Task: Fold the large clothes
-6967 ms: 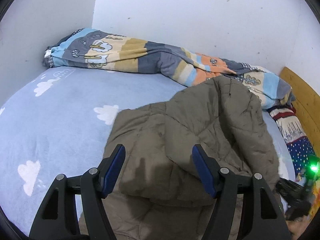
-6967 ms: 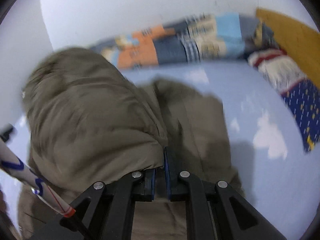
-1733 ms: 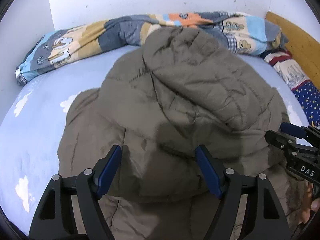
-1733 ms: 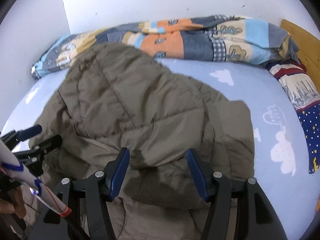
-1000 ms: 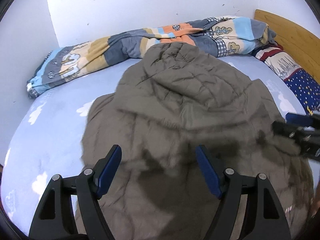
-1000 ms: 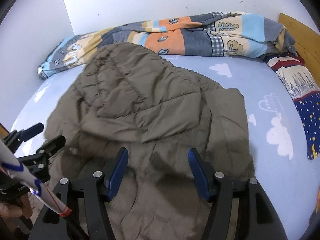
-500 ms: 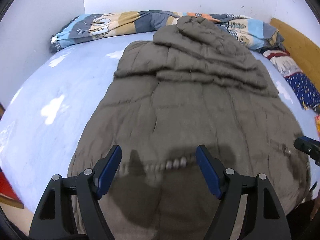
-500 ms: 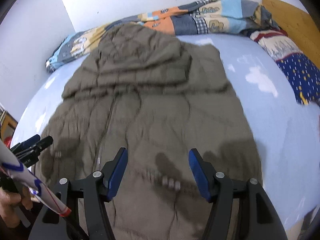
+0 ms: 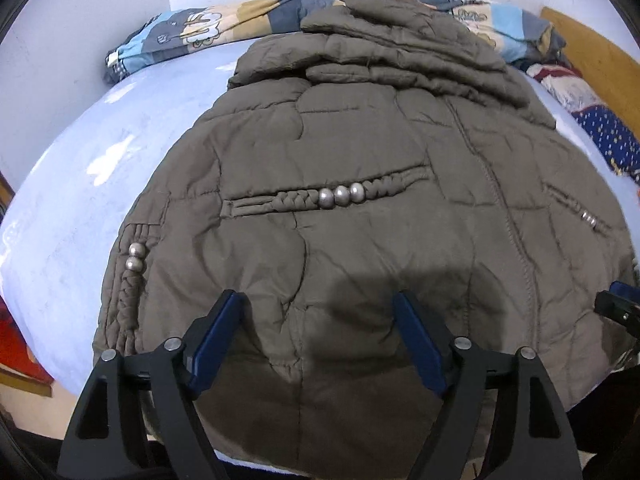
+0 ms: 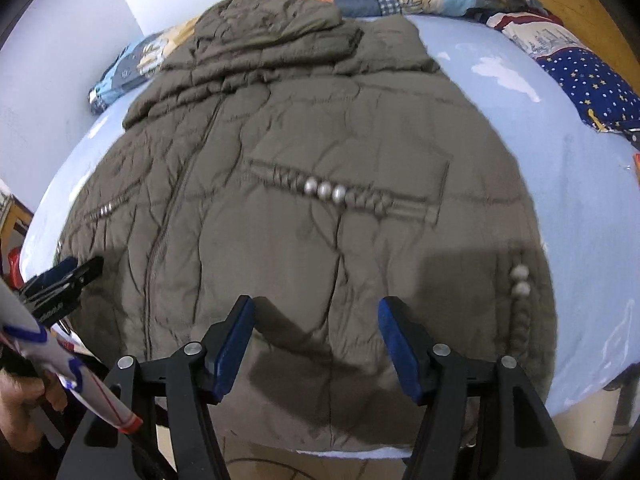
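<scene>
An olive quilted hooded jacket (image 9: 360, 152) lies spread front-up on the light blue bed (image 9: 100, 168), hood toward the far wall and hem hanging over the near edge. It has braided pocket trims with silver beads (image 9: 340, 196). My left gripper (image 9: 320, 316) is open and empty above the hem's left half. My right gripper (image 10: 316, 320) is open and empty above the hem's right half, over the same jacket (image 10: 300, 140). The right gripper's tips show in the left wrist view (image 9: 616, 304), and the left gripper shows in the right wrist view (image 10: 60, 280).
A patchwork cartoon quilt (image 9: 208, 32) is bunched along the far wall. Star-patterned navy bedding (image 10: 584, 76) lies at the right by a wooden headboard (image 9: 600, 68). White walls close in the far and left sides. The bed's near edge is just under the grippers.
Both grippers have pulled back toward the near bed edge. The jacket, earlier bunched with the hood folded forward, now lies spread flat. The right gripper, shut seven seconds ago, is open.
</scene>
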The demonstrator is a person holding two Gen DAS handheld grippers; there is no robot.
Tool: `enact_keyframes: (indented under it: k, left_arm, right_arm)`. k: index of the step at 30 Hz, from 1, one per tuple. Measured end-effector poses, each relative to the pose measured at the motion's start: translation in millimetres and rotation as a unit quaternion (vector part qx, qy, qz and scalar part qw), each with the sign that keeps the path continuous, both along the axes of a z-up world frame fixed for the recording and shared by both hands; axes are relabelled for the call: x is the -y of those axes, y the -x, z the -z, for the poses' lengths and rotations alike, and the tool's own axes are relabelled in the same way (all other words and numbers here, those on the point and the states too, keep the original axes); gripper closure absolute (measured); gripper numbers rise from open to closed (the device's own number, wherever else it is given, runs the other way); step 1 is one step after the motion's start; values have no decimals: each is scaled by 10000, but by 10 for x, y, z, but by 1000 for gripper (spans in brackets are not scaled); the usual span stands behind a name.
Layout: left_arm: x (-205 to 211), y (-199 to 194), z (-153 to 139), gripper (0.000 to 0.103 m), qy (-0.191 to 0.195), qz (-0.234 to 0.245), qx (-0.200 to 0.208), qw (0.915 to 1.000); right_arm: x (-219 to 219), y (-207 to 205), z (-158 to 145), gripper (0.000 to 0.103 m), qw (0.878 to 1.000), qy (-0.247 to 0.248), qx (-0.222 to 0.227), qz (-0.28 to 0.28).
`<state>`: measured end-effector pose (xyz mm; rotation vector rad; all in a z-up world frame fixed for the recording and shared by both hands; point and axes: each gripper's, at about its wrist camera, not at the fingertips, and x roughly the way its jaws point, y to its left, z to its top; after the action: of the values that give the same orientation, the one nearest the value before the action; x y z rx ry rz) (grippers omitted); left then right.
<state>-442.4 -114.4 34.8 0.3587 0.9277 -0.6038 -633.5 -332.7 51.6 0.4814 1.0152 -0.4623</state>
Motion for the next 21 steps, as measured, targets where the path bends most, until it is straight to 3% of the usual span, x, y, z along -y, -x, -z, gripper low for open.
enact_keyframes:
  k: [4,12,21]
  left_arm:
    - [16,-2,76,18,-15,3,17,10000]
    - [34,122,202,9,46,-57,623,9980]
    - [-6,107,226,6,191,-21,647,9977]
  right_arm:
    - [-27,-24,58,31,9999,110,-78,-102]
    - [-84,-59,141,25,9991,300,-112,-271]
    - [-116,-32,163,24,9984,441,-41,-349]
